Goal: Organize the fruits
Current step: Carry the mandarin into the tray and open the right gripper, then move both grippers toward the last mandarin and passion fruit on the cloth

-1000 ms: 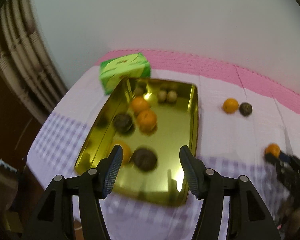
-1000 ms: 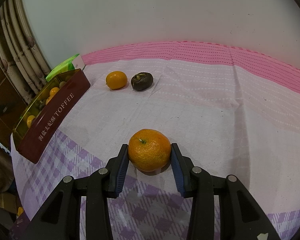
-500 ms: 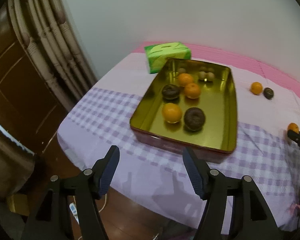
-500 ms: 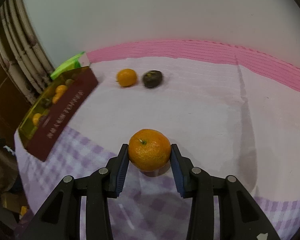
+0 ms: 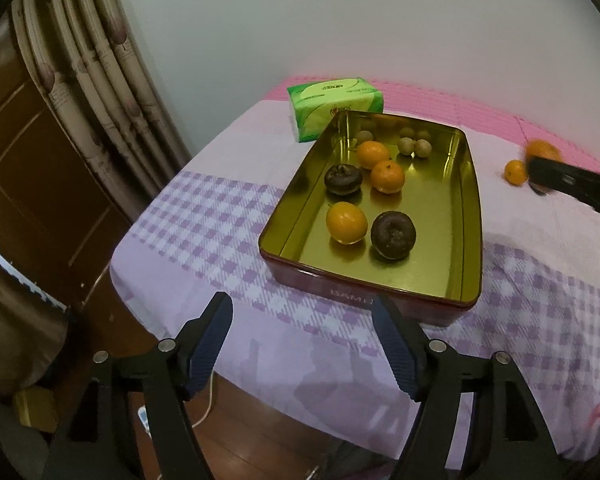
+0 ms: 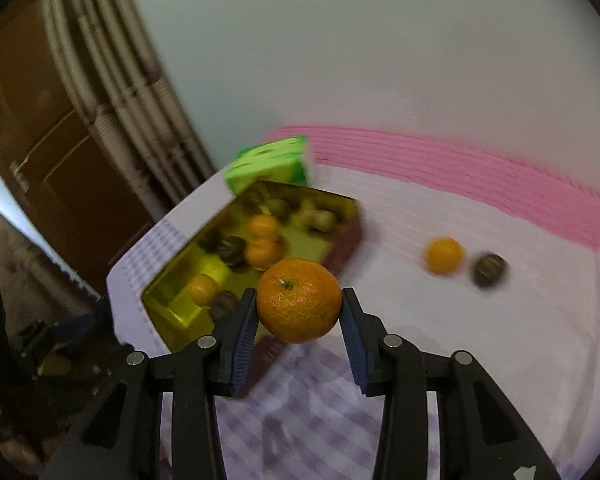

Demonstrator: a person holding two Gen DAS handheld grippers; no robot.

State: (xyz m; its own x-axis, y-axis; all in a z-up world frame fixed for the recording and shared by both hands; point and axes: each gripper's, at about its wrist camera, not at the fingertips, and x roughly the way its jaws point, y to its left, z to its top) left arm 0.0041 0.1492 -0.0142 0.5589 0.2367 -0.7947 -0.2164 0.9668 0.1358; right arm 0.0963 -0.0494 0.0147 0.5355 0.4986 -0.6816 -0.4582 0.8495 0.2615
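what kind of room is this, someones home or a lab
Most likely a room in a home, not a lab. A table under a purple checked and pink cloth stands by striped beige curtains and a brown panelled wooden door, with a green tissue pack behind a gold metal toffee tin of fruit.

our left gripper (image 5: 302, 340) hangs over the table's near edge, jaws opening, nothing between them. ahead sits the gold tin (image 5: 470, 216) with three oranges (image 5: 346, 222), two dark fruits (image 5: 393, 234) and small pale ones (image 5: 414, 147). a green tissue pack (image 5: 332, 100) touches its far corner. our right gripper (image 5: 572, 184) enters blurred at right.
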